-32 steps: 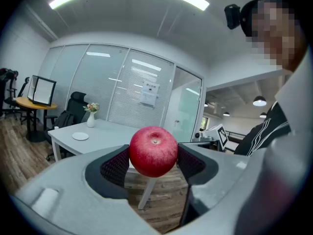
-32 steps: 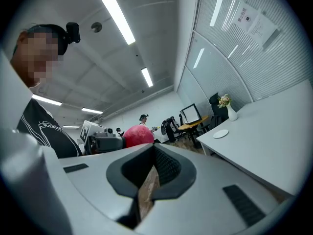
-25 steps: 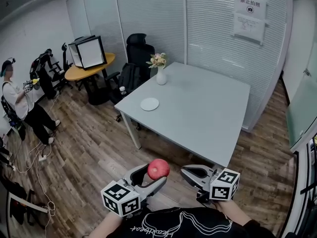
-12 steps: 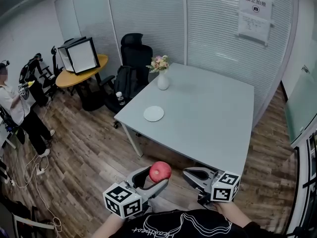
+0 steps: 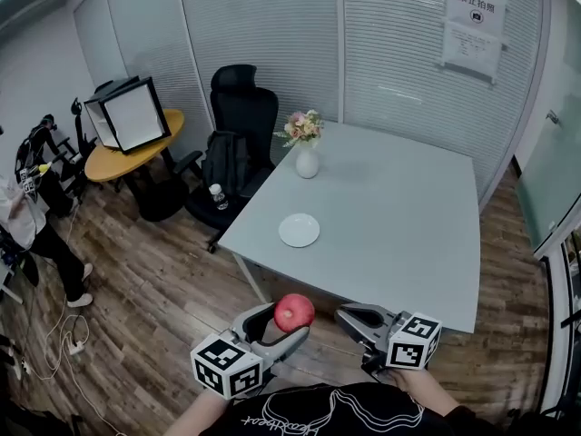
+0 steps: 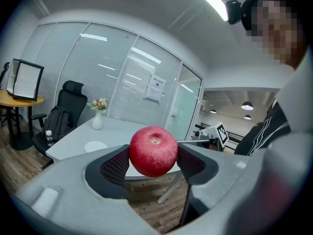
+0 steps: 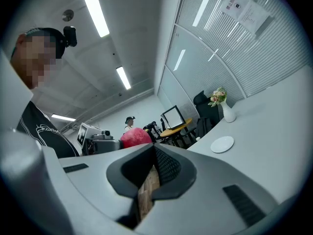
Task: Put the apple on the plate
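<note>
The red apple (image 5: 293,312) sits low in the frame's centre, clamped between the jaws of the left gripper (image 5: 280,323) (its stem end faces that gripper's camera), short of the grey table (image 5: 408,234). Just to its right, the right gripper (image 5: 343,315) has its jaws drawn together on nothing. Higher up, the white plate (image 5: 299,230) lies near the table's left edge, with a vase (image 5: 307,160) of flowers beyond it.

The round red apple (image 5: 293,312), skin finely speckled and stem dimple showing, is clamped off the ground between the jaws of the left gripper (image 5: 285,322). The small round white plate (image 5: 299,230) lies flat near the grey table's (image 5: 399,234) front left edge, well apart from the apple.
</note>
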`<state>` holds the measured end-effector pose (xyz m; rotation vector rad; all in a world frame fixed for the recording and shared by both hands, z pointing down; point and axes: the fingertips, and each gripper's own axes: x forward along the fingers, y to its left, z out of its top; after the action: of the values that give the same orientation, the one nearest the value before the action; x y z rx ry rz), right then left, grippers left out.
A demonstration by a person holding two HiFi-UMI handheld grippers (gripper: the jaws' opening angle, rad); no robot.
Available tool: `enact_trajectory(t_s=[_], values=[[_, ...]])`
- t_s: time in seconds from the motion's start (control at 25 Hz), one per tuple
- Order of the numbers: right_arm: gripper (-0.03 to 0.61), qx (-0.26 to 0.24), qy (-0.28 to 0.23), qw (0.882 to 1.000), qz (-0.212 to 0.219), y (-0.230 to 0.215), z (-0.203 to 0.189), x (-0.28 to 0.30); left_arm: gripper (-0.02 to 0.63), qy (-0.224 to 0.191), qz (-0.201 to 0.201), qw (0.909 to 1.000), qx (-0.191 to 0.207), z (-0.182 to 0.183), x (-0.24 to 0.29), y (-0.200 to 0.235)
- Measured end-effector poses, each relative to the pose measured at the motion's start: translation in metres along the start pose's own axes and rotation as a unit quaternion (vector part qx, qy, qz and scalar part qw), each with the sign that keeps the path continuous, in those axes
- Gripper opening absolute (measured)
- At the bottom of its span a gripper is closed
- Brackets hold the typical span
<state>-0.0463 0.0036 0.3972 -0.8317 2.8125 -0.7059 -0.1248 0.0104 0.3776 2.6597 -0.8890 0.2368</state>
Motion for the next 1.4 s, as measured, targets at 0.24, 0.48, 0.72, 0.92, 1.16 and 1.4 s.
enact_trajectory(t_s=[0.24,0.48,0.72,0.92,1.16,1.4], values=[[0.008,0.001,0.001,1.0,-0.01,-0.012,0.0,0.07,0.318,0.008,-0.006,0.9999,0.007,0.004,-0.012,0.068],[0.008,0.004,0.013,0.999,-0.029,-0.029,-0.006,0.107,0.318,0.007,-0.002,0.9999,0.012,0.006,-0.017,0.114],[0.008,0.013,0.021,0.999,-0.034,-0.045,-0.007,0.121,0.318,0.009,-0.007,0.9999,-0.006,0.001,-0.006,0.137],[0.008,0.02,0.02,0.999,-0.038,-0.075,0.009,0.125,0.318,0.013,-0.013,0.9998,0.005,0.014,0.021,0.147],[0.008,0.029,0.029,0.999,-0.033,-0.119,0.031,0.131,0.318,0.021,-0.002,0.9997,0.009,0.032,0.062,0.165],[0.008,0.031,0.029,0.999,-0.028,-0.16,0.047,0.129,0.318,0.029,0.009,0.9995,0.013,0.04,0.105,0.183]])
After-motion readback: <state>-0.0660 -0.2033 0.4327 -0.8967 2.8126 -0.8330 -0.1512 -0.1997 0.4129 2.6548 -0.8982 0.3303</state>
